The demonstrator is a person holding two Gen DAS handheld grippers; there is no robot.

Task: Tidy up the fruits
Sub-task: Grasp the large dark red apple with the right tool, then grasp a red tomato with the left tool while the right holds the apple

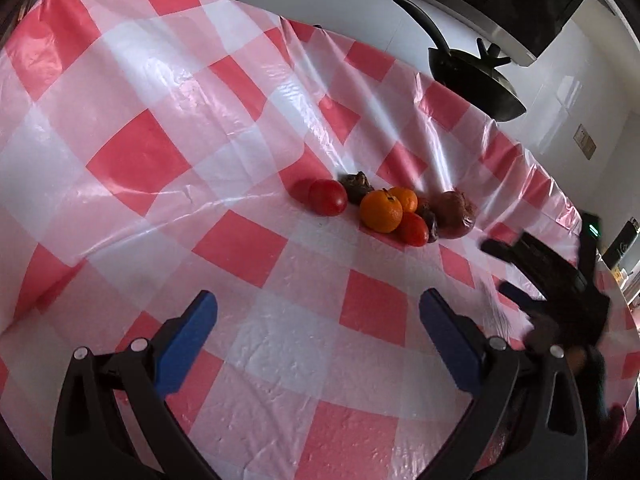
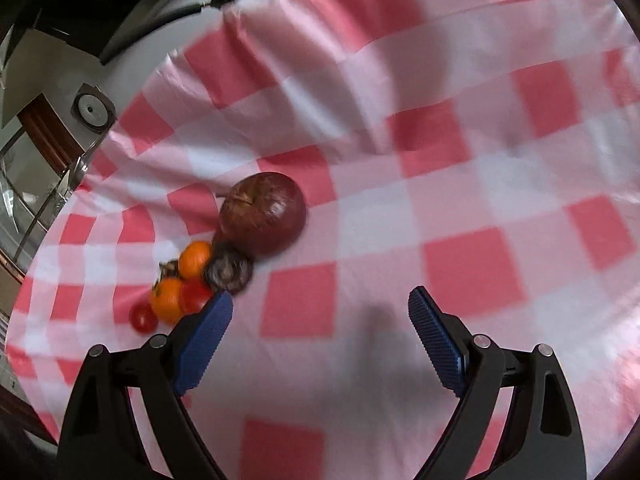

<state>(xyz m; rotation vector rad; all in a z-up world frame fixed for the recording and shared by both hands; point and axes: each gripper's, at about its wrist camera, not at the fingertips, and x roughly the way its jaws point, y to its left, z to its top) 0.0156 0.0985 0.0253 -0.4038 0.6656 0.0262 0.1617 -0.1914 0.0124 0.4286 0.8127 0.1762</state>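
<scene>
Hovering over the tabletop (image 1: 280,360) — both grippers, left (image 1: 318,340) and right (image 2: 320,340), fingers spread, empty. Fruits (image 1: 384,210) clustered together ahead.

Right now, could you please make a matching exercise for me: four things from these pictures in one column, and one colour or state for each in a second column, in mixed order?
Things:
1. large orange
2. big wrinkled fruit
3. left gripper
4. tablecloth

Colours or states:
A. open, holding nothing
B. pink and red checks
C. bright orange
D. dark reddish brown

Pairs: 1-C, 2-D, 3-A, 4-B
</scene>
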